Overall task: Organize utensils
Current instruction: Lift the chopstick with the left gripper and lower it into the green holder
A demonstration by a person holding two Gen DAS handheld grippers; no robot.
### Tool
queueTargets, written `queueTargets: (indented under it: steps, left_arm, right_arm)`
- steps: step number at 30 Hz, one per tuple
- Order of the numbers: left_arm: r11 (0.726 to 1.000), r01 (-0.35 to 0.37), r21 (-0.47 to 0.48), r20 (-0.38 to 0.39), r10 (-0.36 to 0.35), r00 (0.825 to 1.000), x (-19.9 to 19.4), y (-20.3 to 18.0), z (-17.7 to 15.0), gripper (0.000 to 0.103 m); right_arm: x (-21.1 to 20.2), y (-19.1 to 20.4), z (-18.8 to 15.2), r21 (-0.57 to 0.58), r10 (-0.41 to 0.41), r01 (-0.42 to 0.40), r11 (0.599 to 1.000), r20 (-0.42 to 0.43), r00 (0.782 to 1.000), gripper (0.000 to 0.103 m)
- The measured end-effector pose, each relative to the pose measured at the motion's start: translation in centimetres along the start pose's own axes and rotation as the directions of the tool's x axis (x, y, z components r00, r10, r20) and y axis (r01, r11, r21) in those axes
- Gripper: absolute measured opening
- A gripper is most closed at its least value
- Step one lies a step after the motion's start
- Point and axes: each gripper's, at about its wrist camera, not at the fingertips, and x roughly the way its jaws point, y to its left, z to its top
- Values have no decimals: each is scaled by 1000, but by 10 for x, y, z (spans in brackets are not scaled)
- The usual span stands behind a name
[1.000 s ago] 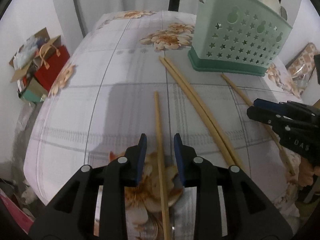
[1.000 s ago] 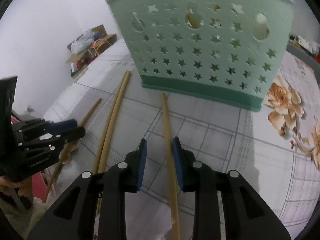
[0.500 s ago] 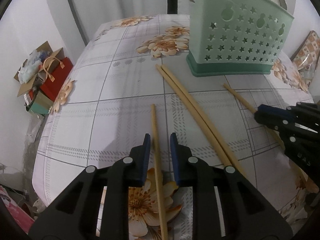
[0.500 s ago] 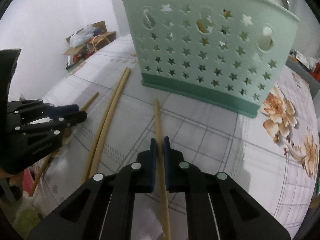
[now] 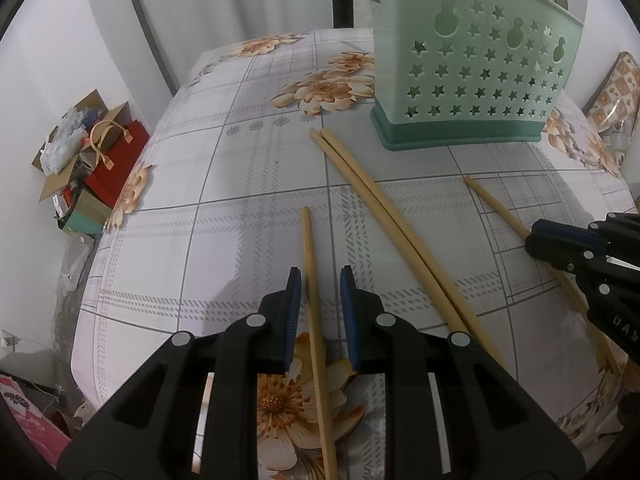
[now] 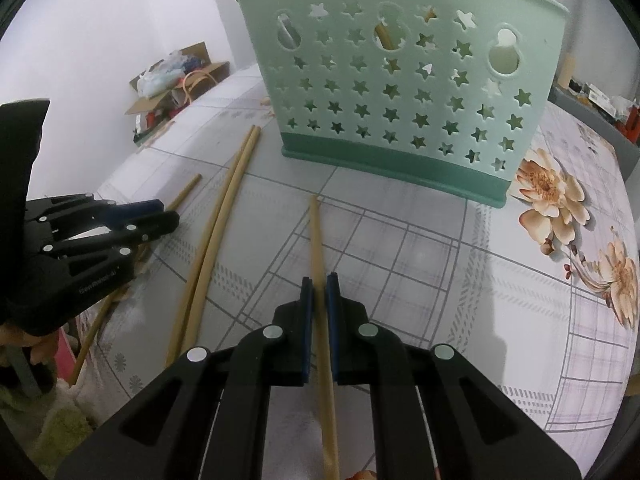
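Note:
A mint green star-holed utensil basket [image 5: 468,72] stands at the back of the table, also in the right wrist view [image 6: 400,80]. My left gripper [image 5: 320,276] straddles a wooden chopstick [image 5: 310,264] with a gap on both sides; its jaws are not closed on it. My right gripper [image 6: 319,282] is shut on another chopstick [image 6: 317,236], which points at the basket. A pair of chopsticks [image 5: 376,204] lies between them, also in the right wrist view [image 6: 224,216].
The table has a floral, checked cloth [image 5: 248,184]. Its left edge drops to a floor with a cardboard box and a red bag [image 5: 92,152]. Each gripper shows in the other's view: the right one [image 5: 592,256], the left one [image 6: 88,240].
My right gripper's jaws closed onto the chopstick. My left gripper's jaws narrowed around its chopstick, then widened slightly. Both cameras rose and drew back a little.

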Motion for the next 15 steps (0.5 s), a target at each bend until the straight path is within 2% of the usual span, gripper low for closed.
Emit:
queueTargets:
  steps: [12, 15]
  left_arm:
    - [1000, 4, -2, 6, -4, 1000, 0, 1, 1, 18]
    - [999, 35, -25, 13, -35, 999, 2, 7, 3, 11]
  right_arm:
    - [-1, 0, 0, 3, 1, -2, 1000, 3, 1000, 8]
    - [-1, -1, 0, 5, 3, -3, 1000, 3, 1000, 8]
